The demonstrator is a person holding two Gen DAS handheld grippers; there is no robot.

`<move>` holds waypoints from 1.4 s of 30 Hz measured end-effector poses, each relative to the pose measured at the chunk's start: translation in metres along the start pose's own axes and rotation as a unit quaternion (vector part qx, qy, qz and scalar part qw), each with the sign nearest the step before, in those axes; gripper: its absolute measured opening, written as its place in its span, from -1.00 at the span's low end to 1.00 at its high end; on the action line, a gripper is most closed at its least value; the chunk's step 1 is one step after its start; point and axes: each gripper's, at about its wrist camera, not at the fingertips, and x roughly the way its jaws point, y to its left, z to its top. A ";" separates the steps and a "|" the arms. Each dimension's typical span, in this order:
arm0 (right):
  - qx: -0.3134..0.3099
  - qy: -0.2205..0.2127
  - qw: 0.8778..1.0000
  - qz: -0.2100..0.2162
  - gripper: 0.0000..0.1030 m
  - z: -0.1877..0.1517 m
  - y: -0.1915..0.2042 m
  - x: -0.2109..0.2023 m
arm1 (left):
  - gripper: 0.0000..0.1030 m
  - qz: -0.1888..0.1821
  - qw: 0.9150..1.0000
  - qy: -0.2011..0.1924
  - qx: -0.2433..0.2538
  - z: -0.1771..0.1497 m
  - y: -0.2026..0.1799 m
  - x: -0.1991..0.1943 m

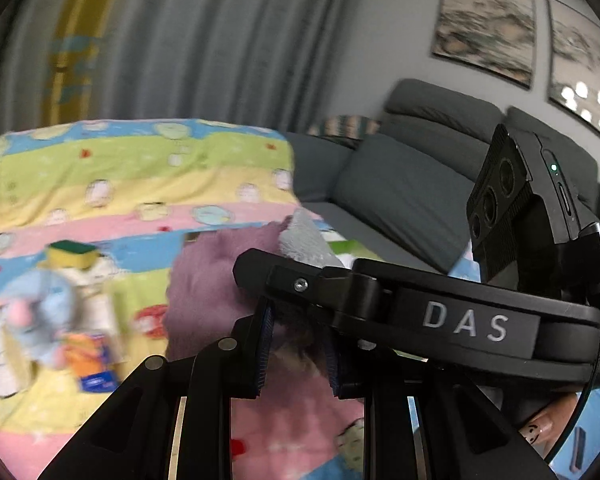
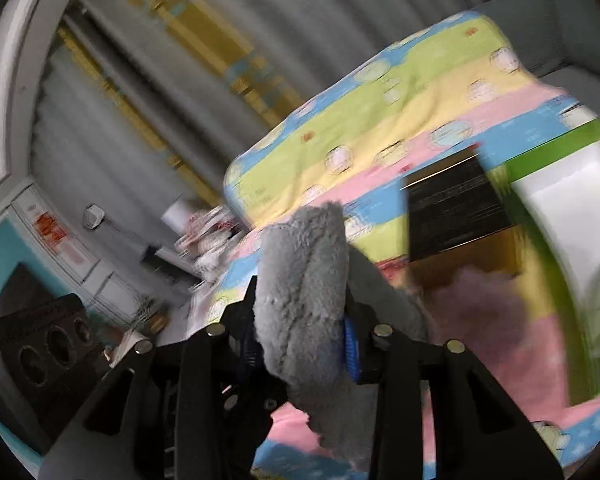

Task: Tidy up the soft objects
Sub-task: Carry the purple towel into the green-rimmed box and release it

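- Two grippers share one fluffy cloth, purple on one face, grey on the other [image 1: 216, 280], lifted above the striped cartoon blanket [image 1: 140, 168].
- Left gripper [image 1: 296, 348] clenches its purple edge.
- Right gripper [image 2: 300, 344] grasps a bunched grey fold, probably for folding.

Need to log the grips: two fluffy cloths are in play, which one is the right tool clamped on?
The grey cloth. It stands bunched between the right tool's pads. The purple cloth is the other one, pinched in the left tool.
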 end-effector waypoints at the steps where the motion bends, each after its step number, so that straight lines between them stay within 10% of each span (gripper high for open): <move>1: 0.008 -0.008 1.000 -0.008 -0.33 0.002 -0.009 -0.005 | -0.55 -0.009 1.000 0.004 0.004 0.002 -0.007 0.008; 18: 0.167 -0.116 0.979 -0.029 -0.41 0.013 -0.128 -0.077 | -0.55 -0.171 0.983 0.064 0.033 0.013 -0.093 0.105; 36: 0.165 -0.241 0.956 -0.014 -0.41 0.025 -0.136 -0.129 | -0.55 -0.239 0.965 0.030 0.100 0.040 -0.141 0.113; 42: 0.207 -0.211 0.954 -0.053 -0.40 0.024 -0.165 -0.111 | -0.55 -0.224 0.969 0.071 0.074 0.028 -0.132 0.149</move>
